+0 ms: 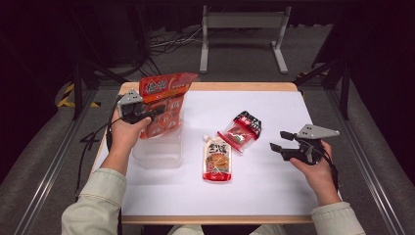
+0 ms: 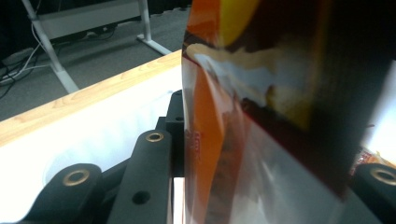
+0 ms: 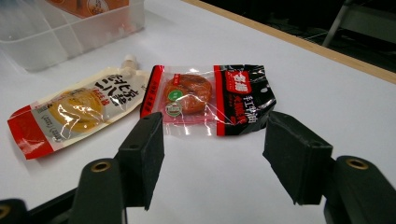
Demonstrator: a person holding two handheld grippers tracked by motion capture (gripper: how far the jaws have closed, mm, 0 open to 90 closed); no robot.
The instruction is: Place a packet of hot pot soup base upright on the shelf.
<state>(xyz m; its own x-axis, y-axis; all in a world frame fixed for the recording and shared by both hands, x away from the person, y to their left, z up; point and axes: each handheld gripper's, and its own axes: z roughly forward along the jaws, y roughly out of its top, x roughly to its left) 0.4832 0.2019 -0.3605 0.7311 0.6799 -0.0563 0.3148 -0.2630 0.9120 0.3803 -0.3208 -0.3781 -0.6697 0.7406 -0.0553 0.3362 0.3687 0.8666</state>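
Left gripper (image 1: 155, 111) clamps orange snack bag (image 1: 164, 105) above clear plastic bin (image 1: 157, 149); right gripper (image 3: 212, 154) gapes, empty, before red-black snack packet (image 3: 210, 99).

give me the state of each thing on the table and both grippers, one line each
orange bag: upright, held over the clear bin
clear bin: open, no lid, bag's lower end inside
left gripper: shut on the orange bag
right gripper: open, nothing between its fingers
spout pouch: lying flat, cap on
black and red packet: lying flat, sealed
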